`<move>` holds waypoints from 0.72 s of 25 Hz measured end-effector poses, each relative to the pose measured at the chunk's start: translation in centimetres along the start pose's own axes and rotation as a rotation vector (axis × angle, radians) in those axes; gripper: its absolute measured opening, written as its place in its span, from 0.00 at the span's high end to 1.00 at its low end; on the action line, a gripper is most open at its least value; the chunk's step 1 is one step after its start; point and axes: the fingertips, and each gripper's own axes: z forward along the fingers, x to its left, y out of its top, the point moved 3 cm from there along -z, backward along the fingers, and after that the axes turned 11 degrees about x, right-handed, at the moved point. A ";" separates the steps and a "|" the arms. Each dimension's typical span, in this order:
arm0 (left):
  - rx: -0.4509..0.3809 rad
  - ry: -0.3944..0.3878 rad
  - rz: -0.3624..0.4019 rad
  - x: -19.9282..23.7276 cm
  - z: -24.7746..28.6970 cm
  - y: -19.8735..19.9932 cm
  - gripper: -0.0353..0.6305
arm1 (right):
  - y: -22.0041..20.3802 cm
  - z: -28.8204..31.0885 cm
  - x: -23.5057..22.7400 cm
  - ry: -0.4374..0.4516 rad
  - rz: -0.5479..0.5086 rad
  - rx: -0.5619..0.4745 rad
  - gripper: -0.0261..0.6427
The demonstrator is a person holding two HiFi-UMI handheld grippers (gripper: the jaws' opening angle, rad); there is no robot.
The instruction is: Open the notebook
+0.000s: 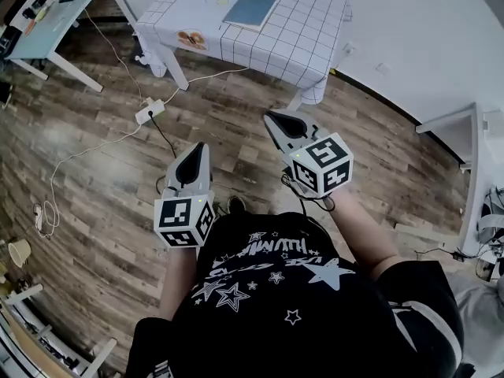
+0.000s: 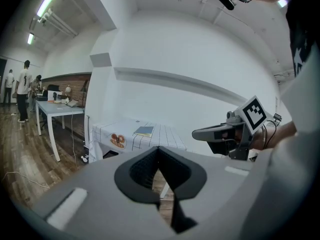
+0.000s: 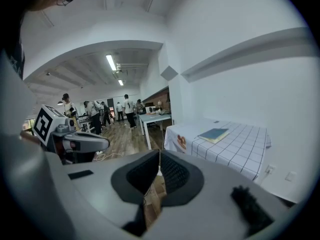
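Note:
A blue-green notebook [image 1: 250,9] lies closed on a table with a white checked cloth [image 1: 299,38], far ahead of me. It also shows in the left gripper view as the notebook [image 2: 144,131] and in the right gripper view as the notebook [image 3: 214,134]. My left gripper [image 1: 195,150] is held over the wooden floor, well short of the table, shut with nothing in it. Beside it, my right gripper [image 1: 272,118] points at the table and is also shut and empty. In their own views the left gripper [image 2: 158,149] and the right gripper [image 3: 159,154] have their jaws together.
A power strip [image 1: 150,113] and cables lie on the floor between me and the table. A light desk [image 1: 47,22] stands at the far left, white furniture [image 1: 472,172] at the right. People [image 3: 127,109] stand far back in the room.

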 end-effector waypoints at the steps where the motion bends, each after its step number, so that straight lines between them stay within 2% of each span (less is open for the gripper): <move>1: 0.005 -0.007 0.001 0.6 0.1 -0.1 0.93 | -0.4 0.5 0.1 -0.002 0.010 0.015 0.93; 5: 0.021 -0.028 0.007 2.8 0.9 -0.3 0.93 | -1.6 1.9 -0.1 -0.024 0.051 0.059 0.93; 10: 0.034 -0.047 -0.015 3.8 2.6 -0.1 0.93 | -1.7 2.1 -0.8 -0.035 0.077 0.063 0.93; 14: 0.040 -0.067 0.023 3.3 4.9 1.3 0.93 | -2.0 3.0 -3.1 -0.036 0.118 0.075 0.93; 18: 0.023 -0.045 0.041 3.1 7.2 3.1 0.93 | -1.1 4.6 -5.9 -0.014 0.131 0.067 0.93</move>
